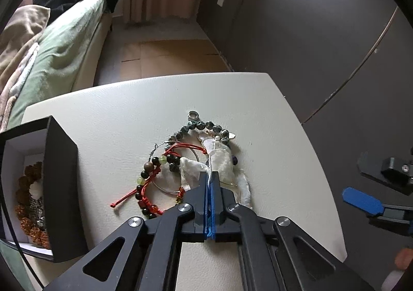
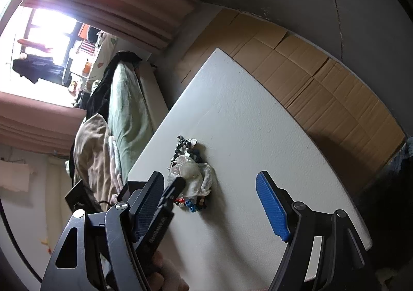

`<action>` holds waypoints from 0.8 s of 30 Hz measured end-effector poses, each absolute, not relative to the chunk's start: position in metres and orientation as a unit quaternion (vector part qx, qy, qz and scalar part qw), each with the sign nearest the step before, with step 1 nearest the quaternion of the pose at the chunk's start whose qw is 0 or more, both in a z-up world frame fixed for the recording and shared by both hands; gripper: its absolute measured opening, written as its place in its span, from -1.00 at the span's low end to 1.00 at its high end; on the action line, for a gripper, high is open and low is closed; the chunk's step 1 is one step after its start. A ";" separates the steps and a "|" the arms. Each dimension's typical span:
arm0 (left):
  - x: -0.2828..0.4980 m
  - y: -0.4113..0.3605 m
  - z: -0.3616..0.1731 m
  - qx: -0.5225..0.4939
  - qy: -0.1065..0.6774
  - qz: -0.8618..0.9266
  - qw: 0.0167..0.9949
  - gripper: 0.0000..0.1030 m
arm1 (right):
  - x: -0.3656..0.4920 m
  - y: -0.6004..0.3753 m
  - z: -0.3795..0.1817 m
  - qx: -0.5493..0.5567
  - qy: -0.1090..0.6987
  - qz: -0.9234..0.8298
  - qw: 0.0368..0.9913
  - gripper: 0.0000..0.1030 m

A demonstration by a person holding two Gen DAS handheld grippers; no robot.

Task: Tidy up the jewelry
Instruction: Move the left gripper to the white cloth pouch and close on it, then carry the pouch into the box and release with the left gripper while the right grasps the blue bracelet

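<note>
Left wrist view: the left gripper (image 1: 209, 177) is seen with its jaws pinched together on a white pouch (image 1: 219, 164), a crumpled translucent thing lying in the jewelry pile on the white tabletop (image 1: 129, 115). The pile sits around the middle of the tabletop, somewhat toward the near edge. A string of dark grey-green beads (image 1: 204, 127) curls round the far side of the pouch, and a red cord bracelet (image 1: 155, 175) with dark and yellowish beads is tangled with a thin wire hoop (image 1: 165, 189) on the left side. At the left edge of the tabletop a black box (image 1: 62, 182) stands open, with brownish beaded pieces (image 1: 28, 203) visible inside against its white lining. The right gripper (image 1: 366, 187) is spotted off past the right edge of the tabletop, well apart from the pile, one blue pad showing.

Right wrist view: the right gripper (image 2: 211, 203) is held above the near part of the tabletop (image 2: 245, 110) with jaws spread wide and nothing between them. The left gripper (image 2: 178, 184) is seen reaching in from the left, its tip in the pouch (image 2: 193, 177). Beads (image 2: 184, 145) are bunched just beyond the pouch and more bits (image 2: 193, 204) lie on its near side. A bed with green bedding (image 2: 126, 100) runs along the far left side, and flattened cardboard (image 2: 322, 79) covers the floor beyond the far edge.
</note>
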State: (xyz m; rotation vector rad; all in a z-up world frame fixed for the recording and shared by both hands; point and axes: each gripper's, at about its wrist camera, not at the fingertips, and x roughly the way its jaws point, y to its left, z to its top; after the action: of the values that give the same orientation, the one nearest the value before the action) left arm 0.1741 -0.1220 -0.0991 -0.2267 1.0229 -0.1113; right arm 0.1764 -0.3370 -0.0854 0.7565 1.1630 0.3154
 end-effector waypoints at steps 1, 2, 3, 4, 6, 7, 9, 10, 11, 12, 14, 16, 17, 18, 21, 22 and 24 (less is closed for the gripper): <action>0.172 -0.120 -0.097 -0.110 0.485 -0.055 0.866 -1.00 | 0.177 -0.337 -0.086 0.347 0.534 0.145 0.757 0.45; 0.169 -0.118 -0.093 -0.110 0.480 -0.057 0.868 -1.00 | 0.177 -0.336 -0.086 0.346 0.535 0.145 0.757 0.45; 0.167 -0.116 -0.089 -0.109 0.476 -0.056 0.871 -1.00 | 0.177 -0.336 -0.086 0.345 0.535 0.146 0.758 0.45; 0.164 -0.113 -0.085 -0.109 0.471 -0.057 0.873 -1.00 | 0.176 -0.335 -0.086 0.343 0.535 0.148 0.758 0.45; 0.156 -0.105 -0.074 -0.119 0.458 -0.062 0.879 -1.00 | 0.176 -0.333 -0.086 0.340 0.536 0.150 0.758 0.45; 0.152 -0.102 -0.069 -0.122 0.453 -0.063 0.881 -1.00 | 0.176 -0.331 -0.086 0.339 0.537 0.152 0.758 0.45; 0.146 -0.096 -0.061 -0.124 0.443 -0.062 0.885 -1.00 | 0.177 -0.328 -0.086 0.337 0.537 0.155 0.758 0.45; 0.142 -0.093 -0.057 -0.126 0.438 -0.063 0.888 -1.00 | 0.177 -0.325 -0.086 0.335 0.537 0.156 0.758 0.45; 0.137 -0.089 -0.053 -0.130 0.432 -0.065 0.890 -1.00 | 0.177 -0.323 -0.087 0.332 0.538 0.158 0.758 0.45; 0.133 -0.086 -0.051 -0.132 0.428 -0.065 0.891 -1.00 | 0.177 -0.319 -0.087 0.328 0.540 0.162 0.759 0.45; 0.125 -0.077 -0.047 -0.141 0.419 -0.067 0.895 -1.00 | 0.176 -0.312 -0.088 0.320 0.542 0.168 0.759 0.44; 0.120 -0.068 -0.045 -0.155 0.411 -0.066 0.896 -1.00 | 0.175 -0.303 -0.090 0.307 0.545 0.174 0.761 0.44; 0.118 -0.062 -0.044 -0.162 0.409 -0.063 0.896 -1.00 | 0.175 -0.299 -0.090 0.300 0.545 0.176 0.763 0.44; 0.116 -0.058 -0.044 -0.166 0.409 -0.061 0.895 -1.00 | 0.174 -0.293 -0.091 0.295 0.544 0.176 0.766 0.38; 0.112 -0.046 -0.039 -0.171 0.404 -0.057 0.897 -1.00 | 0.173 -0.279 -0.096 0.278 0.549 0.182 0.767 0.17; 0.110 -0.042 -0.036 -0.171 0.401 -0.056 0.898 -1.00 | 0.173 -0.275 -0.097 0.273 0.551 0.184 0.767 0.12; 0.108 -0.033 -0.031 -0.176 0.394 -0.056 0.901 -1.00 | 0.173 -0.264 -0.101 0.260 0.557 0.187 0.766 -0.02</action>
State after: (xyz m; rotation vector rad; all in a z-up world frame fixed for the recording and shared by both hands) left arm 0.1076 -0.0328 -0.0311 -0.3637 0.8145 -0.1149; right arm 0.1735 -0.2644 -0.1012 0.5652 1.2093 0.4055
